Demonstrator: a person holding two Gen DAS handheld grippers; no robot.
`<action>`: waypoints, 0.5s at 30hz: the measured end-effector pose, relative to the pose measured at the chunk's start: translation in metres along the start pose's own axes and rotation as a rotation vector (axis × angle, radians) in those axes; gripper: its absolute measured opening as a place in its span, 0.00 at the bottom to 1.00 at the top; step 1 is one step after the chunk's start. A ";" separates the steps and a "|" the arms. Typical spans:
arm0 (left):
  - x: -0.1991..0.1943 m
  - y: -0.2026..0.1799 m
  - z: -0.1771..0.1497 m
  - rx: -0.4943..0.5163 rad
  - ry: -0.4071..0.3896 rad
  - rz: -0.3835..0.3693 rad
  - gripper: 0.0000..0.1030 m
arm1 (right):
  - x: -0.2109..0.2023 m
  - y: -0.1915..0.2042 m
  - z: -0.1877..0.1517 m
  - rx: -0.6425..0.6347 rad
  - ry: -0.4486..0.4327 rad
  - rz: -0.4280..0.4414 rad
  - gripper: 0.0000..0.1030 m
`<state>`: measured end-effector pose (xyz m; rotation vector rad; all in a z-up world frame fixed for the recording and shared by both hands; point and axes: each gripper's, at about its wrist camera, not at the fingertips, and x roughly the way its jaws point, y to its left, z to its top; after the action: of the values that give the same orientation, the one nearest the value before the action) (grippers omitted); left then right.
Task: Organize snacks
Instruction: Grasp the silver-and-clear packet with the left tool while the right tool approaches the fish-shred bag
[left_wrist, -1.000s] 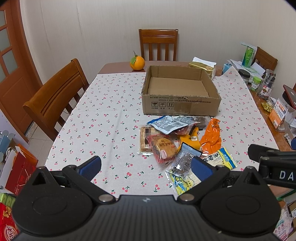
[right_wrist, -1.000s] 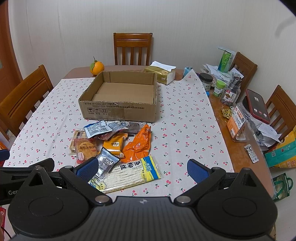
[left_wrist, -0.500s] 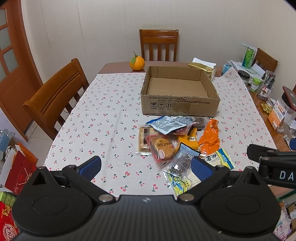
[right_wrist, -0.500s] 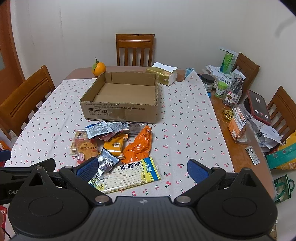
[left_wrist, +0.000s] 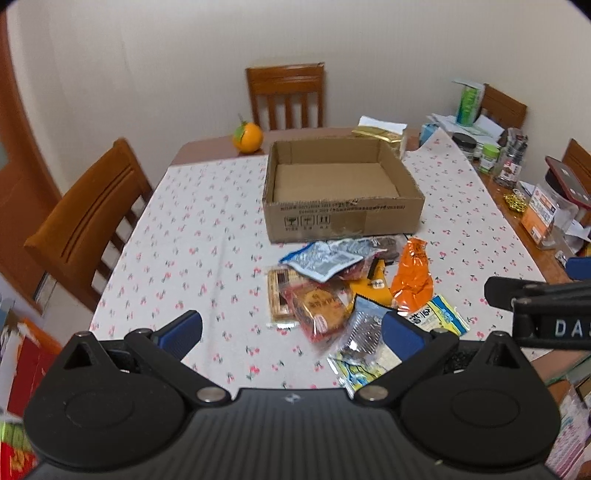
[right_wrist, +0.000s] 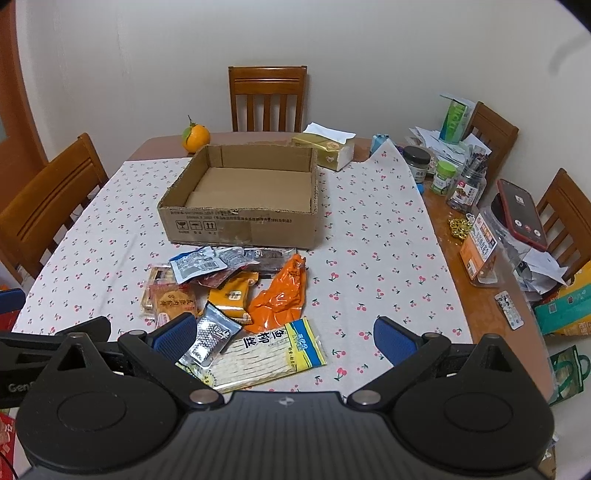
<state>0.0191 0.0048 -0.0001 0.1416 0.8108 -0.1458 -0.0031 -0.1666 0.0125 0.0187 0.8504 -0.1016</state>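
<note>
On the cherry-print tablecloth (right_wrist: 369, 229) the snack packets (right_wrist: 236, 295) lay heaped just before the empty cardboard box (right_wrist: 243, 225), presumably their destination. Left gripper (left_wrist: 291, 334) and right gripper (right_wrist: 284, 338) hovered above the near edge, jaws apart, nothing held.

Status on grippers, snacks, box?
Left gripper and right gripper open, holding nothing. Snack pile on tablecloth, cardboard box empty. Nothing blocking.

Fish-strip pkt (left_wrist: 439, 317) partly behind fingers (left_wrist: 400, 338), prob.
</note>
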 end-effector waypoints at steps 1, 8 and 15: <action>0.002 0.002 0.000 0.009 0.002 -0.004 0.99 | 0.003 0.001 0.000 0.006 0.001 -0.004 1.00; 0.023 0.020 -0.002 0.054 0.004 -0.059 0.99 | 0.022 0.003 -0.010 0.012 -0.016 -0.005 1.00; 0.048 0.038 -0.008 0.093 -0.013 -0.075 0.99 | 0.054 0.004 -0.030 -0.010 -0.016 0.035 1.00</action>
<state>0.0527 0.0399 -0.0375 0.1974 0.7975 -0.2551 0.0102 -0.1651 -0.0485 0.0235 0.8340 -0.0652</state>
